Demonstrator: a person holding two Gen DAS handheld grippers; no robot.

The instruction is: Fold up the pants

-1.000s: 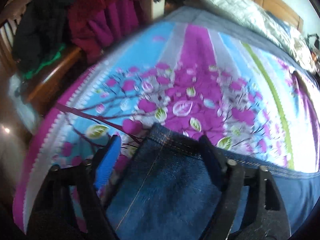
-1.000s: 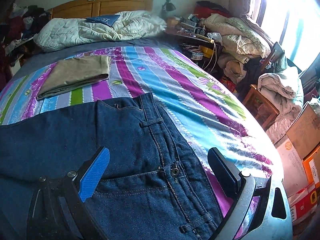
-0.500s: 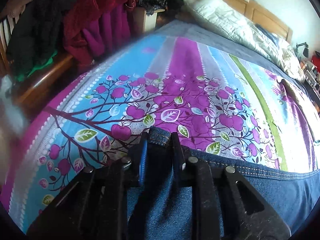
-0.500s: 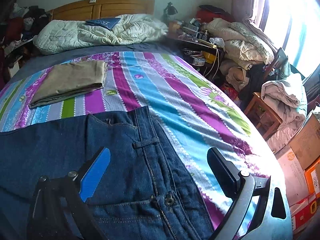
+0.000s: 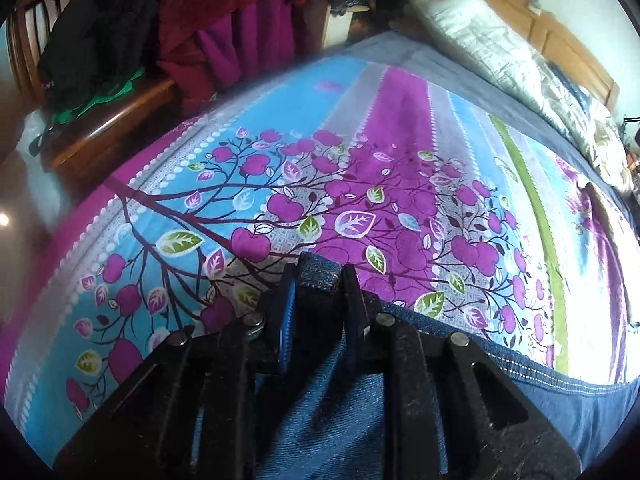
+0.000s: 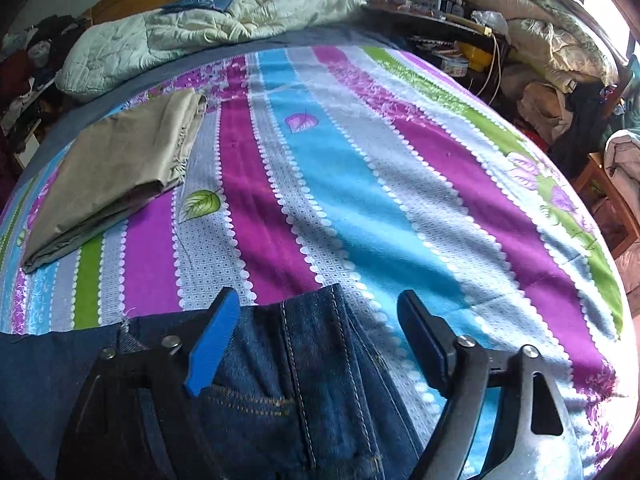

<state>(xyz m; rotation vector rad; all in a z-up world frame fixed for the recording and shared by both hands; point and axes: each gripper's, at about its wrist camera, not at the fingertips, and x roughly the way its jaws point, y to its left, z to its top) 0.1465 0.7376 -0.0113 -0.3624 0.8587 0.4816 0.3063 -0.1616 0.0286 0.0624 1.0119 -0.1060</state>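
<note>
The jeans (image 6: 288,392) are spread on the striped bedspread (image 6: 360,184), well apart from the folded khaki pants (image 6: 108,176) lying nearer the headboard. A hem corner of the jeans is pinched in the left gripper (image 5: 318,280). The right gripper (image 6: 316,320) is held wide over the waistband, nothing gripped.
</note>
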